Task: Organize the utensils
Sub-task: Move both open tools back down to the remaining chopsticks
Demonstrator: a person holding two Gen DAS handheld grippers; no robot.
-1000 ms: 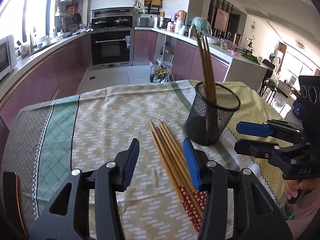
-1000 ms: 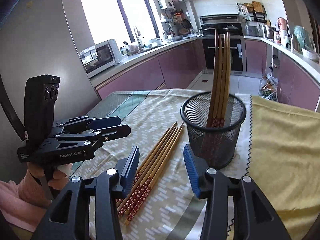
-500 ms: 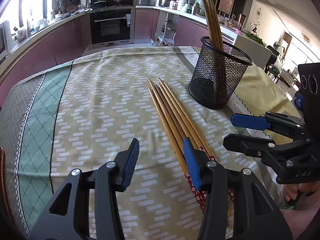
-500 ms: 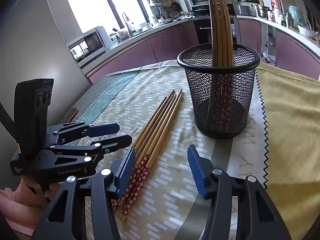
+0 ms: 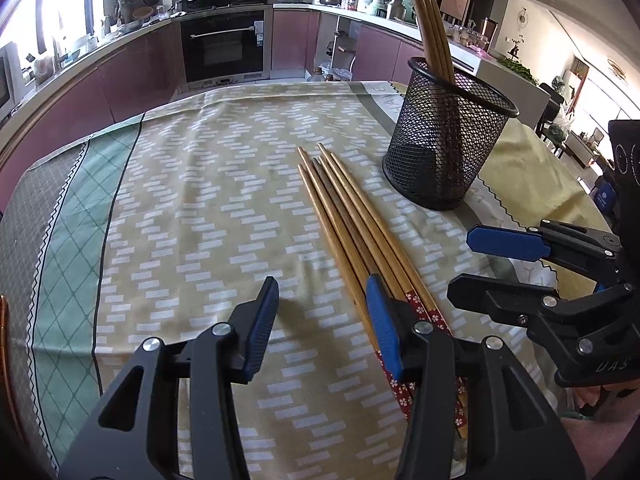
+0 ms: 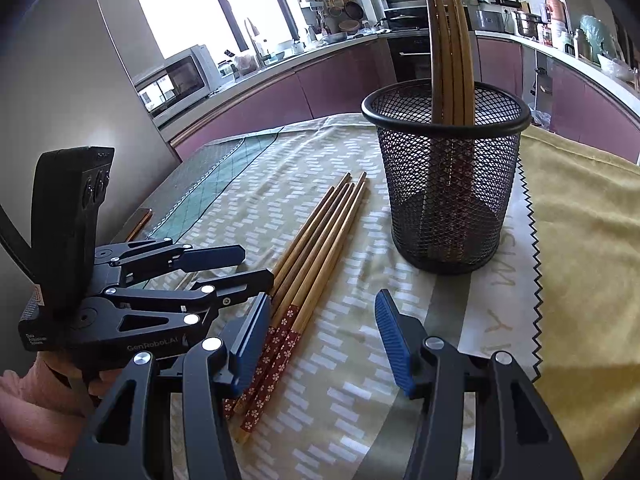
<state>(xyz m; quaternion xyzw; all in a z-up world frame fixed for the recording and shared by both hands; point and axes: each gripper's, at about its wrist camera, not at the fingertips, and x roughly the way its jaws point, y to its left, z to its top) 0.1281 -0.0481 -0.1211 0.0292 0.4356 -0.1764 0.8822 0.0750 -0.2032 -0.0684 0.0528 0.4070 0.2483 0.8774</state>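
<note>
Several wooden chopsticks with red flowered ends [image 5: 352, 220] lie side by side on the tablecloth; they also show in the right wrist view [image 6: 316, 248]. A black mesh cup [image 5: 448, 148] stands upright to their right and holds several chopsticks [image 5: 430, 8]; the cup also shows in the right wrist view [image 6: 448, 176]. My left gripper [image 5: 324, 316] is open and empty, low over the cloth, its right finger over the chopsticks' red ends. My right gripper [image 6: 324, 340] is open and empty, just right of the chopsticks' red ends.
The table carries a patterned cloth [image 5: 200, 208] with a green band at the left and a yellow cloth [image 6: 588, 240] at the right. Kitchen counters, an oven [image 5: 224, 44] and a microwave [image 6: 176, 80] stand beyond the table's far edge.
Both grippers have come down and forward toward the loose chopsticks. The cup and chopsticks have not moved on the cloth. Both grippers stay open.
</note>
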